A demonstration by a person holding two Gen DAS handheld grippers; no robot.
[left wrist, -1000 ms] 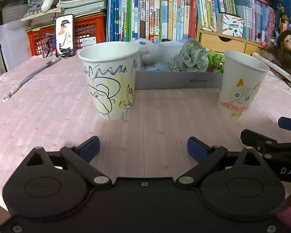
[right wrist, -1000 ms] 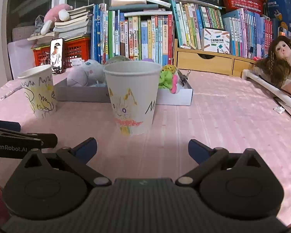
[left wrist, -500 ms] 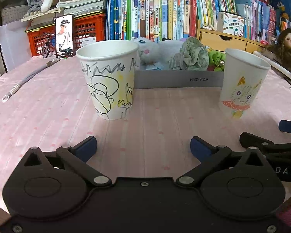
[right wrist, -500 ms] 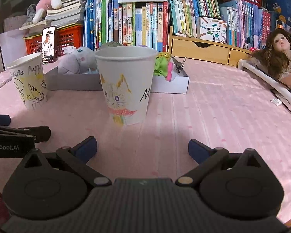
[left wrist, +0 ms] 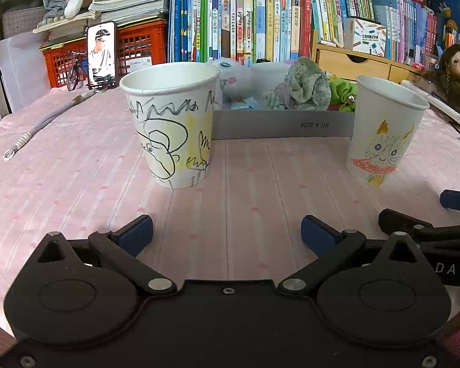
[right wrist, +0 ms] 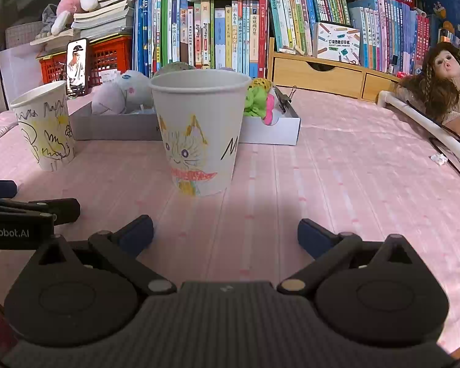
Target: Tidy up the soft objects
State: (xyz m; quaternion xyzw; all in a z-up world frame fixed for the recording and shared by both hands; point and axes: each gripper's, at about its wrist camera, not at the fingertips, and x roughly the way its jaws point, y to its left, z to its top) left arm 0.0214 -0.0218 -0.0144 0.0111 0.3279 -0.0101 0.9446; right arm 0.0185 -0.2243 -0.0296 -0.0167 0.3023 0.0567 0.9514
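Two white paper cups stand upright on the pink tablecloth. The one with black and yellow scribbles (left wrist: 173,128) (right wrist: 44,125) is just beyond my left gripper (left wrist: 227,234), which is open and empty. The cat-drawing cup (right wrist: 199,132) (left wrist: 383,132) stands in front of my right gripper (right wrist: 225,233), also open and empty. Behind both cups lies a shallow grey box (left wrist: 282,125) (right wrist: 271,130) holding soft things: a white plush toy (left wrist: 234,79) (right wrist: 128,92), a pale green fabric scrunchie (left wrist: 303,87) and a bright green soft toy (left wrist: 342,90) (right wrist: 256,99).
Books fill the shelf (left wrist: 245,21) at the back. A red crate (left wrist: 138,44) with a phone (left wrist: 101,55) leaning on it is at back left. A doll (right wrist: 438,86) lies at the right edge, a grey cord (left wrist: 46,119) at the left.
The left jaws have spread slightly wider. The right wrist view has tipped a little, so the cat cup sits lower and slightly nearer in it. Nothing on the table has moved.
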